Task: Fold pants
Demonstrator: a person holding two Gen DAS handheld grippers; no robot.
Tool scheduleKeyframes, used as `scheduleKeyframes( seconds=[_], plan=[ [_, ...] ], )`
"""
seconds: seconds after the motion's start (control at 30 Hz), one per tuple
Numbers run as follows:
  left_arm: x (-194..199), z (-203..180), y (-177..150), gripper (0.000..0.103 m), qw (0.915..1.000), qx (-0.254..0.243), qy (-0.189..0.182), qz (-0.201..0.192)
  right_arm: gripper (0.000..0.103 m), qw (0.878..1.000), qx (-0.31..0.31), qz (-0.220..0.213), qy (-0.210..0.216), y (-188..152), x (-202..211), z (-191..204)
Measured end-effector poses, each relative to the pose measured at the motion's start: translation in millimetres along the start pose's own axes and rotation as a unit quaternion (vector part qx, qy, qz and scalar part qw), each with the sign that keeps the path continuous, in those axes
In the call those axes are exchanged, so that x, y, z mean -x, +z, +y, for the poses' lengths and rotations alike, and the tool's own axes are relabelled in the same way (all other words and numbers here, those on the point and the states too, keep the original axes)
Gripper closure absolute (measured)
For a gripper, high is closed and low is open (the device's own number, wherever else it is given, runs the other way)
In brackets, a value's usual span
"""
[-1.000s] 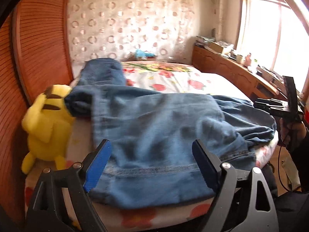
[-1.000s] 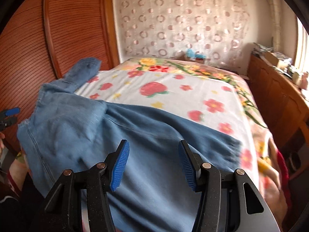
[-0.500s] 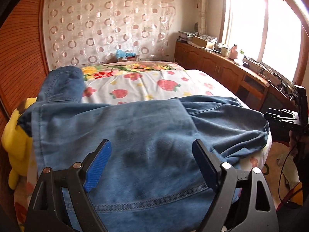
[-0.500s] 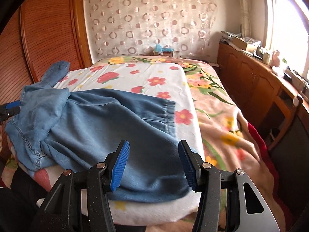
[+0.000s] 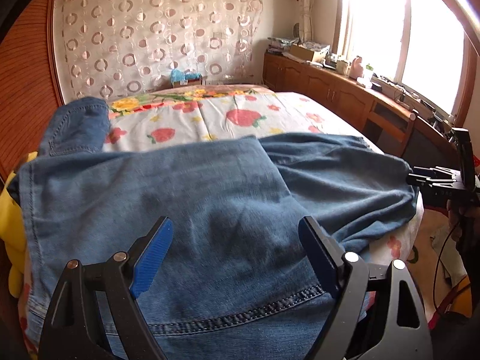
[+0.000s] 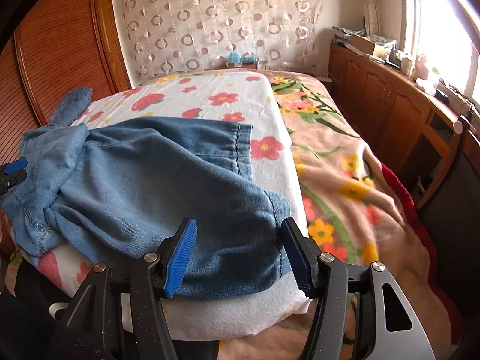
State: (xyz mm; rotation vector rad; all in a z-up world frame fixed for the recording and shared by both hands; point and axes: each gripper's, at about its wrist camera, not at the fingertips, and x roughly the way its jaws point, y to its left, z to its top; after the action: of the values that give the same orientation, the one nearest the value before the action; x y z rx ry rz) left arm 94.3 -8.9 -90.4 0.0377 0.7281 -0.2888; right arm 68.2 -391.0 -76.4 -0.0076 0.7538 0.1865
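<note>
Left wrist view: left tongs [image 5: 234,252] spread wide, nothing between the blue pads, hovering over the near end of the blue denim pants [image 5: 186,198]. Pants spread across the foot of the bed [image 5: 240,114], lying on a white sheet printed with strawberries and flowers. Stitched hem band running just beyond the tong tips; one lighter layer folded on top, a darker leg trailing off to the right toward the bed's edge. Another denim piece [image 5: 79,126] humped up at far left by the wooden wall. Yellow plush toy [image 5: 10,228] peeking out at the left edge, partly under the denim. Right tongs [image 5: 432,178] visible at far right, just beside the pants' right edge; cannot tell from here whether parted or shut.

Right wrist view: right tongs [image 6: 240,252] parted wide, gripping nothing, poised above the hem end of a pant leg [image 6: 168,186] at the near corner of the bed [image 6: 210,96]. Hem seam lying between the two pads. Lighter, bunched denim toward the left, with the left tongs' blue tip [image 6: 13,168] at the left edge touching or just beside it. Floral blanket [image 6: 345,186] draped down the bed's right side.
</note>
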Motion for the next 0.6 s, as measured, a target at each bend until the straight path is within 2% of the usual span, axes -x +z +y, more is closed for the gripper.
scheduleKeyframes(
  seconds=[0.13, 0.33, 0.6],
  plan=[
    [-9.5, -0.5, -8.9, 0.017, 0.9999, 0.004, -0.001, 0.015, 0.042, 1.000, 0.002, 0.005, 0.004, -0.8, 0.0, 0.7],
    [-19.1, -0.7, -20.5, 0.017, 0.9994, 0.009, -0.003, 0.032, 0.042, 1.000, 0.003, 0.013, -0.012, -2.6, -2.5, -3.9],
    [-24.6, -2.0, -25.9, 0.017, 0.9995, 0.008, 0.001, 0.031, 0.042, 1.000, -0.002, 0.018, -0.020, -6.4, -0.8, -13.6]
  ],
)
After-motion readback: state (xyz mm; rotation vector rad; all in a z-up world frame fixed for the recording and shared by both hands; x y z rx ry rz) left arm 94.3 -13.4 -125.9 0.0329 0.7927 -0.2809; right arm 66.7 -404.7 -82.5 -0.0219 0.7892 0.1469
